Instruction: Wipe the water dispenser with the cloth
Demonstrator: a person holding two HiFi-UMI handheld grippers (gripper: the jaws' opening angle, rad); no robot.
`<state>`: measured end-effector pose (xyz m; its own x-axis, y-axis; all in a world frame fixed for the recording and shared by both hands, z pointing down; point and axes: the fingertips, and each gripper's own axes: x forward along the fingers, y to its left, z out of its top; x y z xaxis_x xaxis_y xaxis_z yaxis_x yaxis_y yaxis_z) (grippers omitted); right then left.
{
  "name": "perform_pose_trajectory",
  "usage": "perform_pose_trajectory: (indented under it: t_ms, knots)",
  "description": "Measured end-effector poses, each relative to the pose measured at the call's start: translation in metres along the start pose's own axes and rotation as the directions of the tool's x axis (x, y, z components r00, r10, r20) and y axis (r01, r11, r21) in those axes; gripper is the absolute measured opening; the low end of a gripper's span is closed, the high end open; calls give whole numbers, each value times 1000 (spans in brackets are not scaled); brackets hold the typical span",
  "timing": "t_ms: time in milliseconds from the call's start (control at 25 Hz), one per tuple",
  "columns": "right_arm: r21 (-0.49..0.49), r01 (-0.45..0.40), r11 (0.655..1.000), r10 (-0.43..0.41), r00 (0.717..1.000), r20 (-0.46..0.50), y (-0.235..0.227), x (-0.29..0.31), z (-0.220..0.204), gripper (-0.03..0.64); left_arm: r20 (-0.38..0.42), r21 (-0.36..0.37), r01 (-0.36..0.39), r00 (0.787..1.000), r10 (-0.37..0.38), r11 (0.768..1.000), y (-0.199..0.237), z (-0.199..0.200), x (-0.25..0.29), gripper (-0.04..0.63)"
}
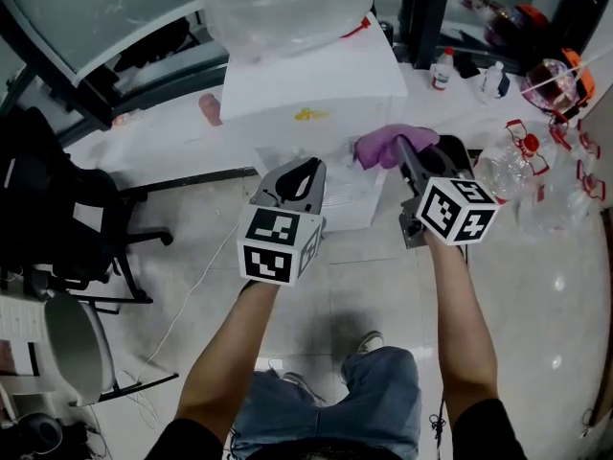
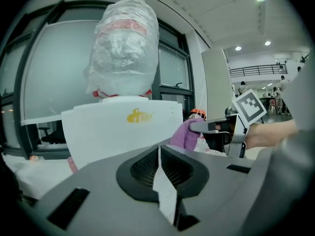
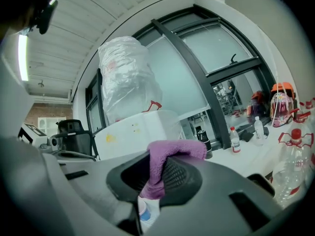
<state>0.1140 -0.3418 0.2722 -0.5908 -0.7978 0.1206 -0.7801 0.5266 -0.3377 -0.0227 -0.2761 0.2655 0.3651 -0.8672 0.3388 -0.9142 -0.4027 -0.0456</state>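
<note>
Cloth (image 3: 170,154): judged soft, light; clamped by a fold in the right hand-held gripper (image 3: 156,178).
Left hand-held gripper (image 2: 158,156): closed, empty.
Water dispenser (image 1: 316,89): judged rigid, smooth.

1. The water dispenser (image 1: 316,89) stands ahead of both tongs, with the worktop (image 1: 158,132) running off on either side of it.
2. A wrapped water bottle (image 1: 283,3) sits on top of the dispenser.
3. The left tongs (image 1: 299,175) are before the dispenser's front, and the right tongs (image 1: 407,151) are to their right, near its right corner.
4. The cloth (image 1: 381,147) sits between the right tongs' jaws.
5. Small bottles (image 1: 442,70) stand on the worktop behind, to the right, and large bottles (image 1: 517,166) are further right.
6. An office chair (image 1: 57,209) stands at the far left.
</note>
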Motion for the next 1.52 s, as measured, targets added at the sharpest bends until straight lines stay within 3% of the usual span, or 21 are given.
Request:
perform_pose_trajectory:
  t_ms: [480,880,1520]
  knots:
    - [-59,37,998,-32,996,83,-21,4,-67,46,93,9,21,995,-21,1000,17,-75,13,35]
    - [-140,30,990,-21,998,61,-26,17,-140,46,118,22,6,993,-9,1000,31,-148,28,36]
    - [49,50,998,-52,998,46,-67,37,-221,46,133,38,-32,991,26,999,54,-191,28,36]
